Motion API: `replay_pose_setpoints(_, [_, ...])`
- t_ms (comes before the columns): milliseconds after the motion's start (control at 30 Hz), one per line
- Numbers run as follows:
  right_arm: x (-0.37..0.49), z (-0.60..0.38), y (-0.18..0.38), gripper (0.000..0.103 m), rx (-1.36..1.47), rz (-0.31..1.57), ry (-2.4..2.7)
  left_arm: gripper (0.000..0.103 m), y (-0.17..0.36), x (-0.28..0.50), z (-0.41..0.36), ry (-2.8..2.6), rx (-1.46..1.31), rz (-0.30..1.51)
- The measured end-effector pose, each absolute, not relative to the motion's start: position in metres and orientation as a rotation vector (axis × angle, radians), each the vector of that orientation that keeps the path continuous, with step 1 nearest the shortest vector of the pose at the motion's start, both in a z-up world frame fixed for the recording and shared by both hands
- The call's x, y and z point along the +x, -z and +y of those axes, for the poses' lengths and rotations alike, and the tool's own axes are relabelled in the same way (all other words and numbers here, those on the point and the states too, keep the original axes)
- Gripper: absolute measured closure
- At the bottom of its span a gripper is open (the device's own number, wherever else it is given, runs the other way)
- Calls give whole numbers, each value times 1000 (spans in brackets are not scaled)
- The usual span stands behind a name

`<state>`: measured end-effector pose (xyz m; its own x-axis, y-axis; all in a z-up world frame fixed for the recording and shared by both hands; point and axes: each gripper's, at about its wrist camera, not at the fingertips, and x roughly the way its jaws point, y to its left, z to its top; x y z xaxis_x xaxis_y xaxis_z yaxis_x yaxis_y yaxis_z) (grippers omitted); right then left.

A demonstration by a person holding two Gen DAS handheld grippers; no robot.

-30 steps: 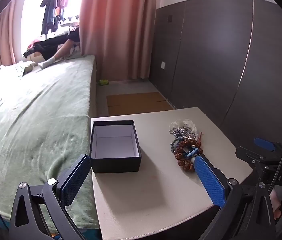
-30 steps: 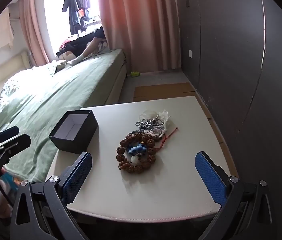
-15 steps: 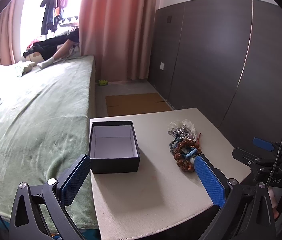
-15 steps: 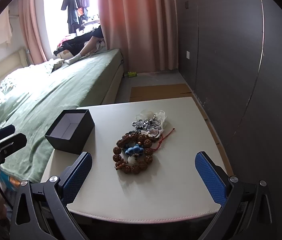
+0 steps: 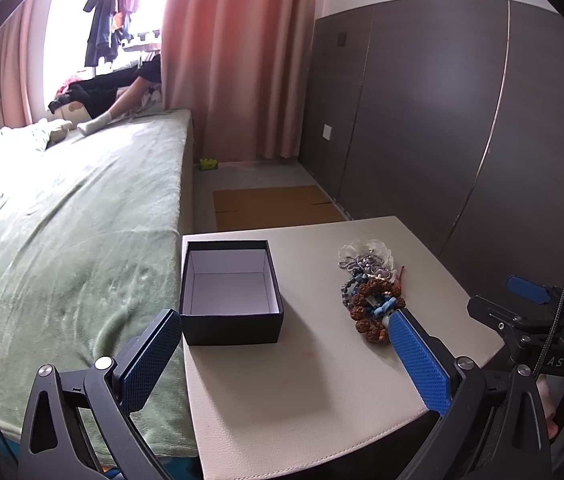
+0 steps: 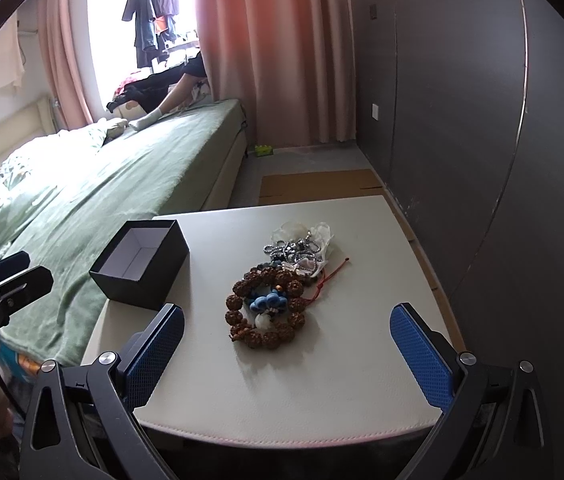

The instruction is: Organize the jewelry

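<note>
An open black box (image 5: 231, 294) (image 6: 142, 264) with a white inside stands empty at the left of a white table (image 5: 302, 392) (image 6: 322, 380). A heap of jewelry lies to its right: a brown bead bracelet (image 6: 265, 309) (image 5: 374, 308) with blue beads (image 6: 268, 301) inside it, and silver chains (image 6: 294, 250) (image 5: 366, 262) on a clear bag behind it. My left gripper (image 5: 286, 358) is open and empty above the table's near edge, in front of the box. My right gripper (image 6: 288, 354) is open and empty, just short of the bracelet.
A bed with a green cover (image 5: 62, 240) (image 6: 102, 184) runs along the table's left side. A dark panelled wall (image 5: 442, 120) stands close on the right. Cardboard (image 5: 270, 206) lies on the floor beyond the table. A person's leg (image 5: 114, 108) rests at the bed's far end.
Both grippers have drifted a little; the jewelry sits slightly nearer the middle of the right wrist view. Nothing was taken hold of or moved on the table.
</note>
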<state>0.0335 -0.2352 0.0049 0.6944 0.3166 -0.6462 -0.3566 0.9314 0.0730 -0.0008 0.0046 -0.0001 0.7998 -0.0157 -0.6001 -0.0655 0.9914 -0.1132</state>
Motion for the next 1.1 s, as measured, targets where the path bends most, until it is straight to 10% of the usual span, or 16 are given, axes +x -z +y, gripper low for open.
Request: replay_pose_setpoints(1100, [33,-240,-5,0,-58,709,-362,0,1,-2,3,-16,-128,645])
